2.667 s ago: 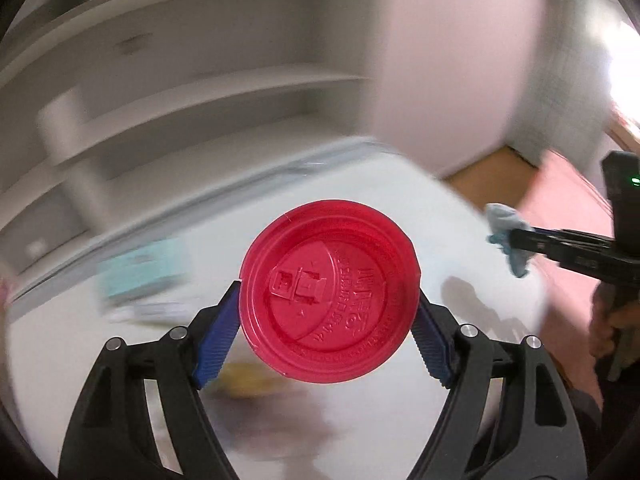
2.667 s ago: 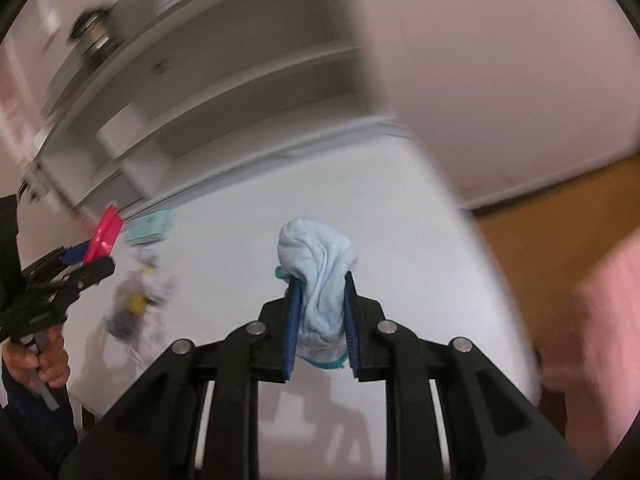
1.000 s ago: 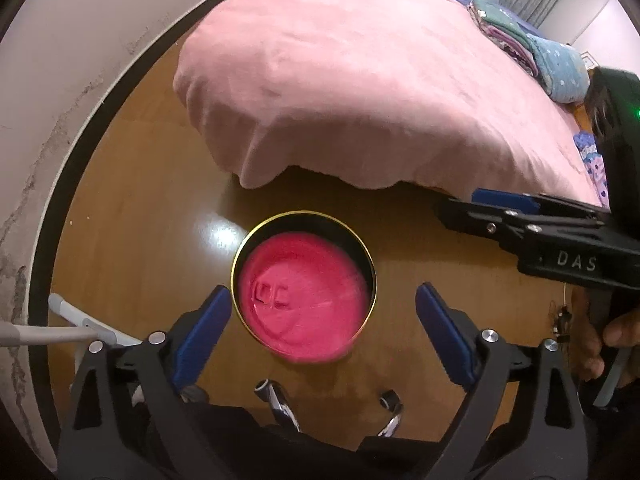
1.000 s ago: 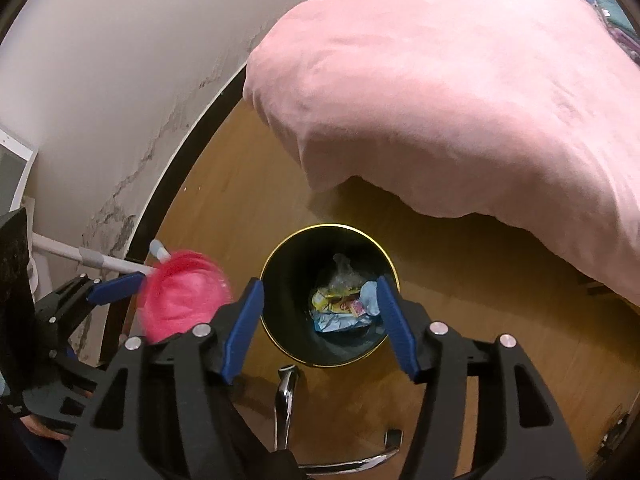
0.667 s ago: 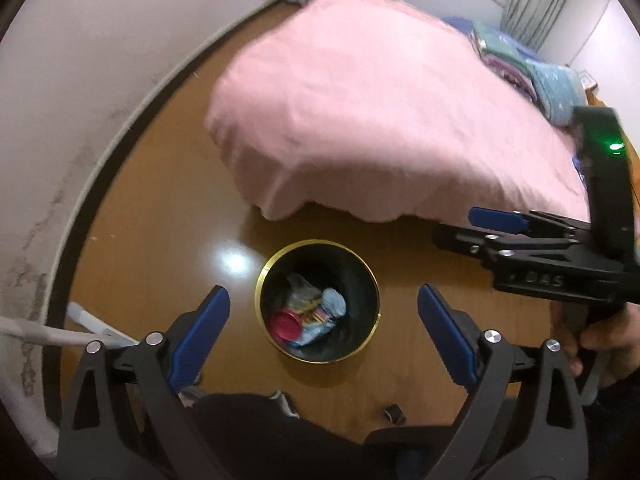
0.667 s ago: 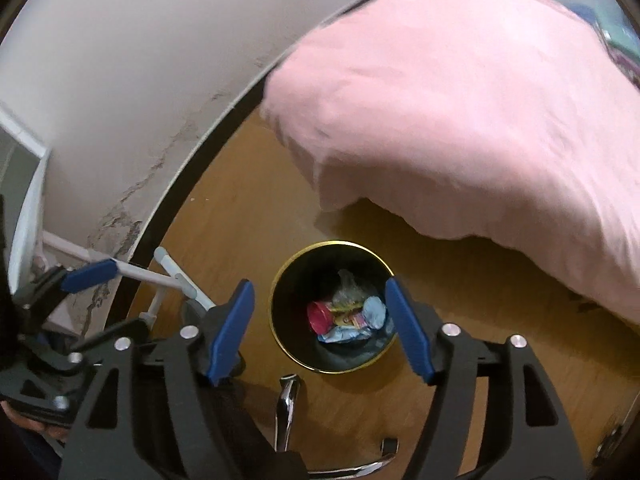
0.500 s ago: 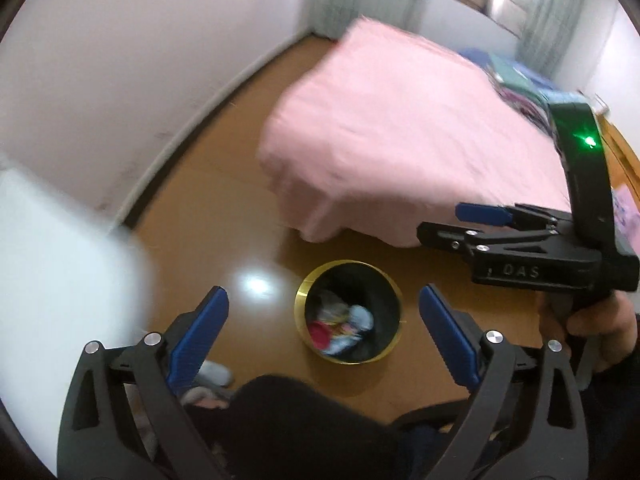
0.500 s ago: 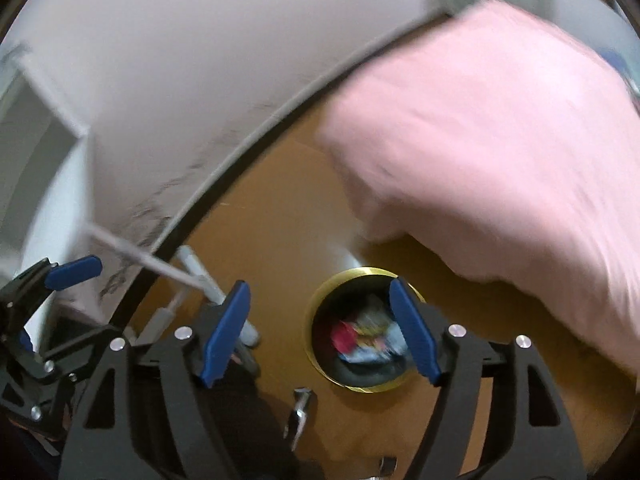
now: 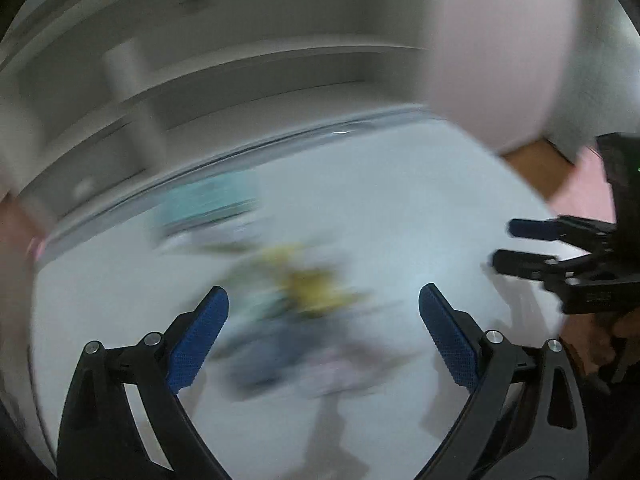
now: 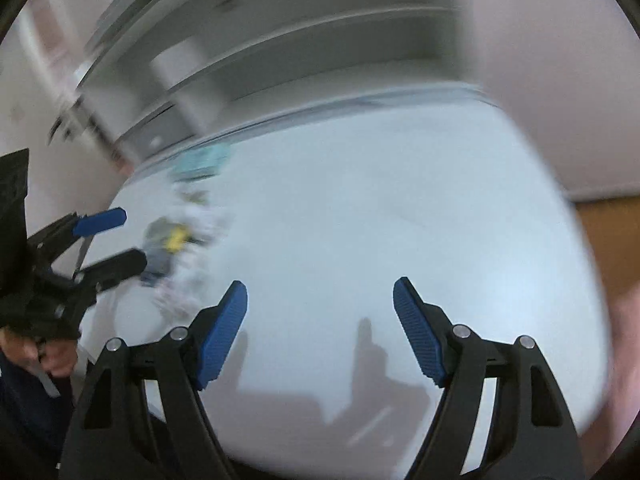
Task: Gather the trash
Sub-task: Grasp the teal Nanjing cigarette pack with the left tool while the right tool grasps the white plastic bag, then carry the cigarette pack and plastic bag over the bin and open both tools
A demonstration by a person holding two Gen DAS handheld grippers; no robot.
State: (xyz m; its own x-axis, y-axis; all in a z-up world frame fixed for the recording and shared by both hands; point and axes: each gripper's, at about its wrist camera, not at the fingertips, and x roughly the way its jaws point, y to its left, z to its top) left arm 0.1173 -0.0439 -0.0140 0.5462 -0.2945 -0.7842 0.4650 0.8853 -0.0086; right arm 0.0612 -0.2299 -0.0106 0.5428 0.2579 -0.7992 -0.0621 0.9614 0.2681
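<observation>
White desk (image 10: 380,220) has a blurred heap of trash (image 9: 304,292) on it, so task is not finished, approx. one more pick at least. Left gripper (image 9: 323,330) hangs just above heap, right gripper (image 10: 320,330) beside over bare top, both w/ jaws wide apart, nothing held

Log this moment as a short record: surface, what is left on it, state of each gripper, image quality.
surface: white table, shelving behind it
remaining items: blurred pile of trash with a yellow piece, teal flat item behind it
left gripper: open, holding nothing, pile ahead between its fingers
right gripper: open, holding nothing, over bare table to the right of the pile
image quality: heavy motion blur, items not identifiable
</observation>
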